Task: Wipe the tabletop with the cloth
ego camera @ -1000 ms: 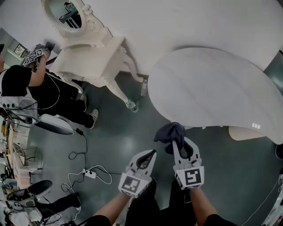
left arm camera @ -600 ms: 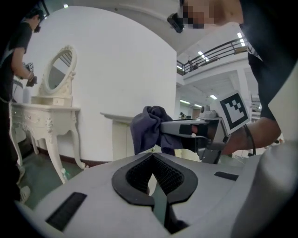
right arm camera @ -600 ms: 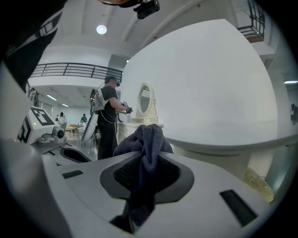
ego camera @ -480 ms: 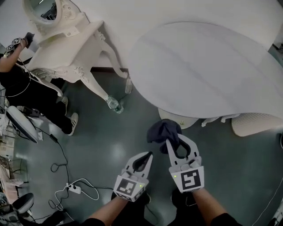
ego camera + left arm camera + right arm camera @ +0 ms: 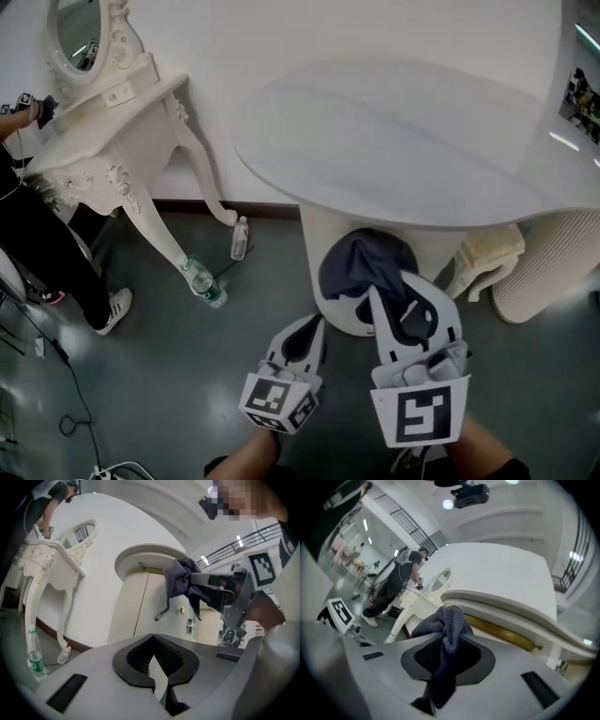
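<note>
The cloth (image 5: 364, 265) is a dark, bunched wad held in the air, just short of the bench (image 5: 403, 141) and below its rim. It touches nothing but the jaws that hold it. The right hand-held gripper (image 5: 394, 298) is clamped on it. In the right gripper view the fabric (image 5: 446, 634) runs up between the pads and spills out past the tips.

Its long axis lies along the jaws. The fat end points forward at the bench edge, and a thinner strip trails back through the jaws toward the person. From the left gripper view a small tail of the cloth (image 5: 180, 581) droops off the front. The left hand-held gripper (image 5: 153, 639) is closed on nothing and sits beside the right one, a little lower.

I see three ways this could go wrong:
- The cloth comes at the bench from under the overhang, so the wad could catch on the rim as it rises.
- It is balled up, so only a small patch would meet the top, and the hard jaw tips could scrape the surface if pressed flat.
- The drag of wiping pulls along the jaws, and that could tease the cloth out of the pinch.

Further off, a dressing table (image 5: 103, 112) stands at the wall with bottles (image 5: 202, 279) on the floor by its legs.
</note>
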Demonstrator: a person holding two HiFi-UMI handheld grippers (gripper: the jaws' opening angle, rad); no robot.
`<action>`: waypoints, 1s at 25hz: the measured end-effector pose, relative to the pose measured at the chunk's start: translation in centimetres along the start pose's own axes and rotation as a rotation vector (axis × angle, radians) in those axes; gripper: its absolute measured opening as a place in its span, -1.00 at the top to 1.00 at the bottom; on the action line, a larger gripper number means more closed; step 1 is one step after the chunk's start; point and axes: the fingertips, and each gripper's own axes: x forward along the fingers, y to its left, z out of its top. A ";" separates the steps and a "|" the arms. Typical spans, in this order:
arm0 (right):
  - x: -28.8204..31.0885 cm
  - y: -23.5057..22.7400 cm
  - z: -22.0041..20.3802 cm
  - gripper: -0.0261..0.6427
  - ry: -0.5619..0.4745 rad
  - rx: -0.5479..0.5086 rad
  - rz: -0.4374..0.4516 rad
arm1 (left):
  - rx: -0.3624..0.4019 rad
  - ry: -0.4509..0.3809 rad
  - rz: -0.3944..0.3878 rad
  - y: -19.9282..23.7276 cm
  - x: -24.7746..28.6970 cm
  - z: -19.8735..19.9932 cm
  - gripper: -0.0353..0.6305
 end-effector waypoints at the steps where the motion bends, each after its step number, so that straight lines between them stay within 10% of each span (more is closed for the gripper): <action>1: 0.4 -0.1 -0.1 0.76 -0.009 -0.080 -0.062 | 0.005 -0.042 -0.008 0.4 0.9 -0.1 0.88; 5: 2.4 -0.5 1.7 0.76 -0.058 -0.353 -0.262 | 0.033 -0.115 -0.053 1.3 2.5 -0.6 0.88; 14: 6.7 -3.2 1.3 0.76 0.046 -0.504 -0.405 | 0.123 -0.115 -0.141 0.8 -0.5 -1.7 0.88; 19: 7.9 -2.5 1.1 0.76 0.052 -0.655 -0.442 | 0.225 -0.080 -0.119 2.5 0.0 -1.7 0.88; 25: 8.7 -1.6 0.5 0.76 0.075 -0.745 -0.392 | 0.137 -0.077 -0.094 4.2 -0.2 -2.0 0.88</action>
